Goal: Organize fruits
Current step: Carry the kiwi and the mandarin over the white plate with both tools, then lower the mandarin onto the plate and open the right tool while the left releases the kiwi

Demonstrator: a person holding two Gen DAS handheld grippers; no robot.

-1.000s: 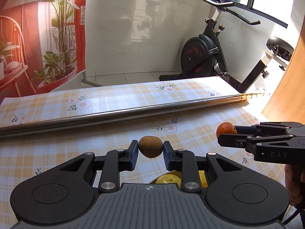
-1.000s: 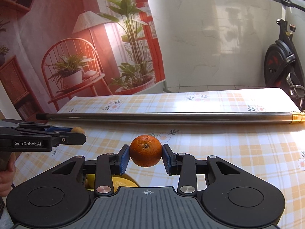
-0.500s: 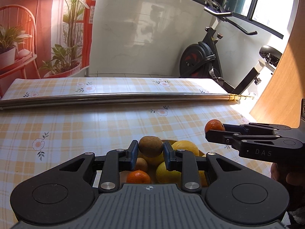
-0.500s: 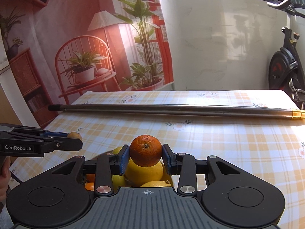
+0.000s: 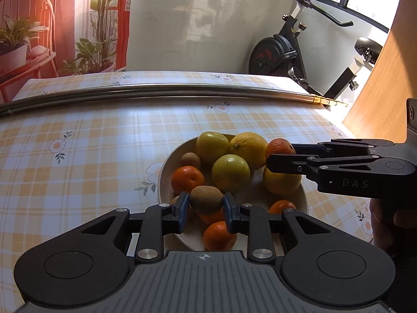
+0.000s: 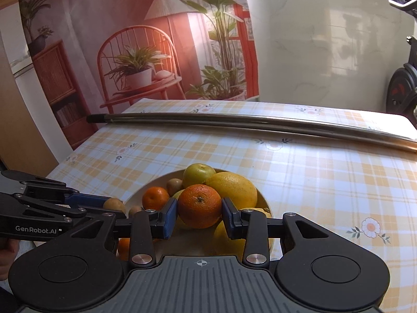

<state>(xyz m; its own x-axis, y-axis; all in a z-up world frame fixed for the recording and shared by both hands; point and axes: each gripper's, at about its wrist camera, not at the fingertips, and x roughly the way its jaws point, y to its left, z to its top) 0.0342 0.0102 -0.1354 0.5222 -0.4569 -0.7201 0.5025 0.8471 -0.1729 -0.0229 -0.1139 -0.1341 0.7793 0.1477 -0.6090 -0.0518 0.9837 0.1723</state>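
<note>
My left gripper (image 5: pixel 206 204) is shut on a brown kiwi (image 5: pixel 206 199), held just above the near side of a cream bowl (image 5: pixel 163 172). The bowl holds lemons (image 5: pixel 249 150), tangerines (image 5: pixel 187 178) and another kiwi (image 5: pixel 190 159). My right gripper (image 6: pixel 199 208) is shut on an orange (image 6: pixel 199 205) over the same bowl (image 6: pixel 135 195). In the left wrist view the right gripper (image 5: pixel 280 156) reaches in from the right with the orange (image 5: pixel 279 147). In the right wrist view the left gripper (image 6: pixel 114 206) comes in from the left with the kiwi (image 6: pixel 114 205).
The bowl stands on a table with a yellow plaid floral cloth (image 5: pixel 91 151). A long metal pole (image 5: pixel 182 90) lies across the far side of the table. An exercise bike (image 5: pixel 281 54) stands beyond the table's right end. A person's hand (image 5: pixel 385 221) holds the right gripper.
Both grippers have tilted downward and come lower over the bowl, so the fruit in the bowl now shows fully. Each keeps hold of its fruit.
</note>
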